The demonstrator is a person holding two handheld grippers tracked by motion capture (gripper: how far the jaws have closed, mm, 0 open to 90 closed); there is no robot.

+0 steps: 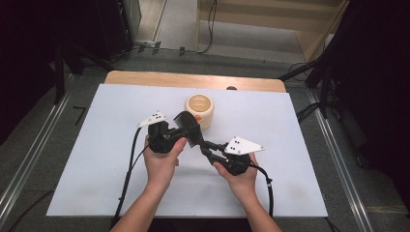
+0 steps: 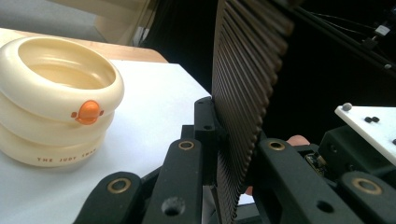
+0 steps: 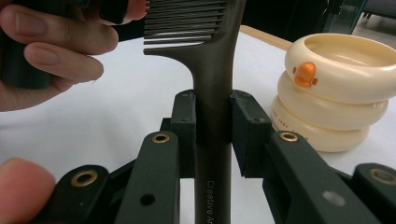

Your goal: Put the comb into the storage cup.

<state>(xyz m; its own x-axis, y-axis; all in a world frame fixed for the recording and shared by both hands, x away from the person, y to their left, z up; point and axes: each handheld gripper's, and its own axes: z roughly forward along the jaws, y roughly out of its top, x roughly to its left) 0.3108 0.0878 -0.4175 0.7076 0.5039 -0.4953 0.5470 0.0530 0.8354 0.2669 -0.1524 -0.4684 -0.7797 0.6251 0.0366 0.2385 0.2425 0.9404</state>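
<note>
The left hand-held gripper [image 1: 186,129] is clenching the comb [image 1: 189,126] by its teeth; the right hand-held gripper [image 1: 209,149] is grasping the comb's handle above the bench [image 1: 96,159].

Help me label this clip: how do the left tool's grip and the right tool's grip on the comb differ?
The left tool clamps the comb at its toothed end, while the right tool clamps the plain handle. In the high view the left tool lies nearer the cream ringed container, the right tool farther from it. Both are shut on the same dark comb, held above the white table.
</note>
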